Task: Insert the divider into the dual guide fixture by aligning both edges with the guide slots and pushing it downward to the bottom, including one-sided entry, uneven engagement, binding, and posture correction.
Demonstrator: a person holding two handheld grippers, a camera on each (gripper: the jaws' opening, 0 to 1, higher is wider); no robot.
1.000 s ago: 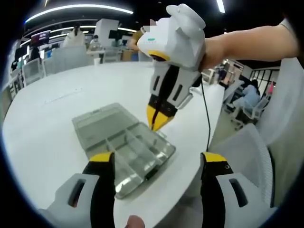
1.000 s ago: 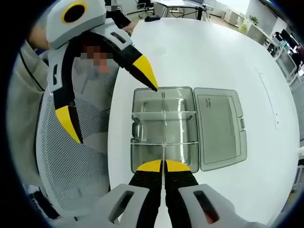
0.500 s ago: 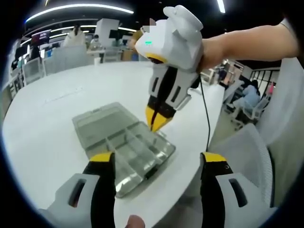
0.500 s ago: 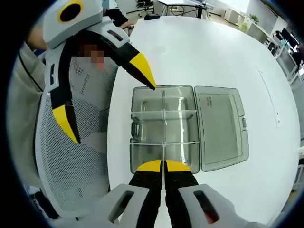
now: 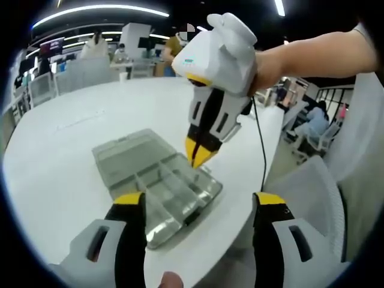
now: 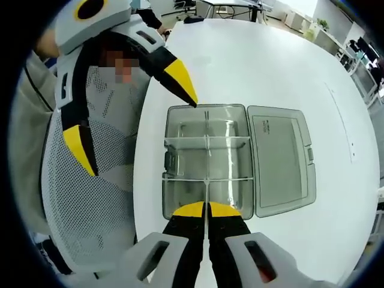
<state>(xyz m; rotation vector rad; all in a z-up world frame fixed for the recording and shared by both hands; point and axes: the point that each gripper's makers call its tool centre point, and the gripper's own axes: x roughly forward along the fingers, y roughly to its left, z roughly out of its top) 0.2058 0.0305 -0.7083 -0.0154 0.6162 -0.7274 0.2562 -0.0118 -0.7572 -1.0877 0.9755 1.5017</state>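
Note:
A clear compartment box (image 6: 186, 159) lies on the white table (image 6: 240, 60) with its lid (image 6: 282, 159) folded open beside it. My right gripper (image 6: 207, 210) is shut on the divider (image 6: 207, 162), a thin clear strip seen edge-on that runs down the middle of the box across two cross walls. In the left gripper view, the right gripper (image 5: 197, 158) points down over the box (image 5: 162, 192), with its tips at the box's middle. My left gripper (image 5: 199, 201) is open and empty, in front of the box's near end. In the right gripper view, one tip of the left gripper (image 6: 129, 117) is at the box's far left corner.
The box sits near the table's edge, and a grey mesh chair (image 6: 90, 198) stands just past that edge. The person's forearm (image 5: 312, 54) reaches in from the right. Desks, screens and people fill the room behind the table (image 5: 72, 120).
The right gripper has tilted a little and stays over the box's middle. The left gripper's tip has moved slightly along the box's far corner. Both grips are unchanged.

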